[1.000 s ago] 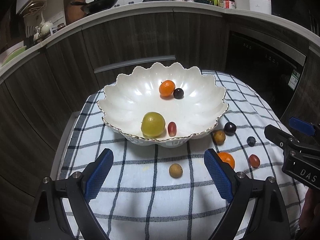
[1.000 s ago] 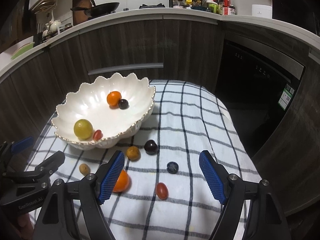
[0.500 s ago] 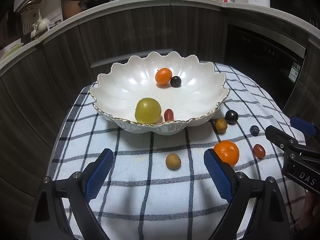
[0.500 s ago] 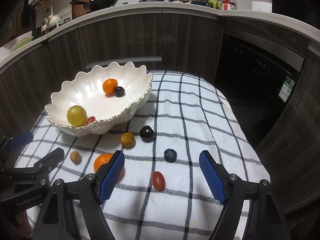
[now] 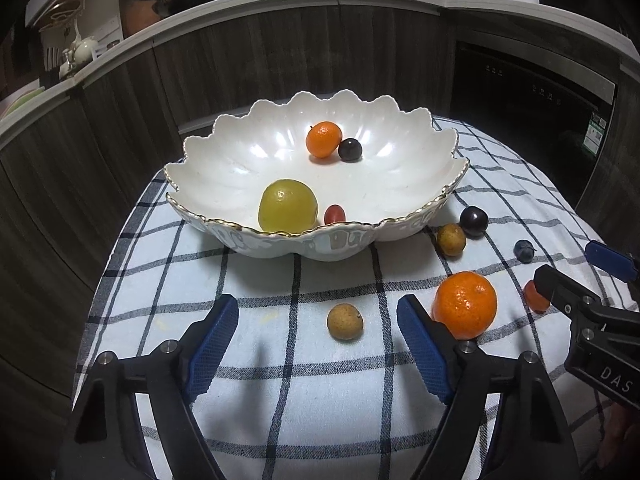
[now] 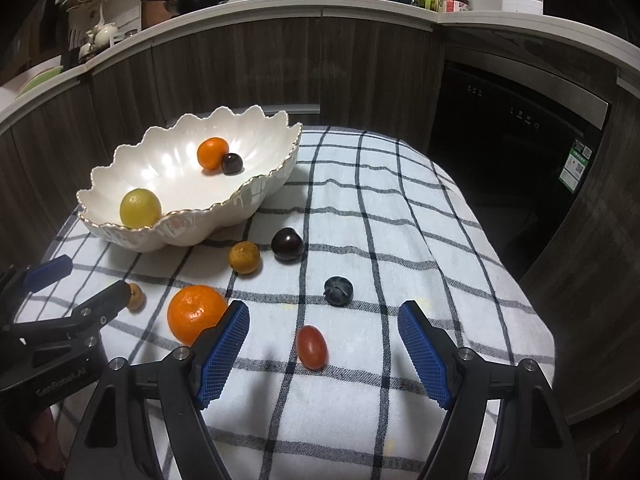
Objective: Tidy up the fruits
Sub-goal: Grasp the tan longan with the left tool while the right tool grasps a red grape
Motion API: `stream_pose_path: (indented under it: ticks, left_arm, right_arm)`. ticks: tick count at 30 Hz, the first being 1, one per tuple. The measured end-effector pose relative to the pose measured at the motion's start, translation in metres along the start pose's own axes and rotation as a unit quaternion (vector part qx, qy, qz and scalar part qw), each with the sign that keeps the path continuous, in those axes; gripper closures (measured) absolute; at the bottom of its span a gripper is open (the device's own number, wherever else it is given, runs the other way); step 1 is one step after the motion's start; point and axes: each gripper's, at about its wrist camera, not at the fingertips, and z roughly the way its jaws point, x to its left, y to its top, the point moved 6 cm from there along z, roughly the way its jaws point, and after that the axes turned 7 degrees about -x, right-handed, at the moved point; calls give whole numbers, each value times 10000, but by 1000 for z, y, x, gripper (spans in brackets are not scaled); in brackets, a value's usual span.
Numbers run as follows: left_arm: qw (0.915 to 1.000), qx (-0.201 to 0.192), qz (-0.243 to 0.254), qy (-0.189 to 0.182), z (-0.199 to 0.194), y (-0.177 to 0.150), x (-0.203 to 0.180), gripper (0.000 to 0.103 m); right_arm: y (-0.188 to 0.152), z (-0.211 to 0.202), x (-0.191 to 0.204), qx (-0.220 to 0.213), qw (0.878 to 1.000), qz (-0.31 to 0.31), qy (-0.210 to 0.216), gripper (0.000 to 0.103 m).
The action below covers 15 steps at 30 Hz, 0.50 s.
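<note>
A white scalloped bowl (image 5: 224,168) (image 6: 264,188) holds a yellow-green fruit (image 5: 287,205), a red grape tomato (image 5: 334,214), a small orange (image 5: 323,139) and a dark plum (image 5: 349,149). On the checked cloth lie a tan longan (image 5: 345,321), an orange (image 5: 465,305) (image 6: 197,313), a second longan (image 6: 244,257), a dark plum (image 6: 286,243), a blueberry (image 6: 338,290) and a red grape tomato (image 6: 311,347). My left gripper (image 5: 318,346) is open and empty, the longan between its fingers. My right gripper (image 6: 323,354) is open and empty around the tomato.
The cloth (image 6: 360,200) covers a small table that drops off at the right and front edges. Dark wooden cabinets (image 5: 280,52) and a black oven (image 6: 520,120) stand behind. Each gripper shows at the edge of the other's view.
Both grippers have moved lower and closer to the cloth. The longan now lies between the left fingers and the red tomato between the right fingers. No fruit has moved.
</note>
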Motion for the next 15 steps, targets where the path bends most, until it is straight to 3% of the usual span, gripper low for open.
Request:
stream_pose_path:
  ticks: [6, 9, 15]
  left_arm:
    - [10000, 61, 7, -49, 7, -6, -3, 32]
    - [9998, 145, 33, -103, 13, -9, -5, 40]
    - [9997, 213, -22, -154, 19, -11, -7, 46]
  right_arm:
    - [-8, 5, 5, 27, 9999, -82, 85, 27]
    - [-13, 9, 6, 105, 9998, -84, 165, 37]
    - [-20, 19, 7, 255, 9993, -81, 254, 53]
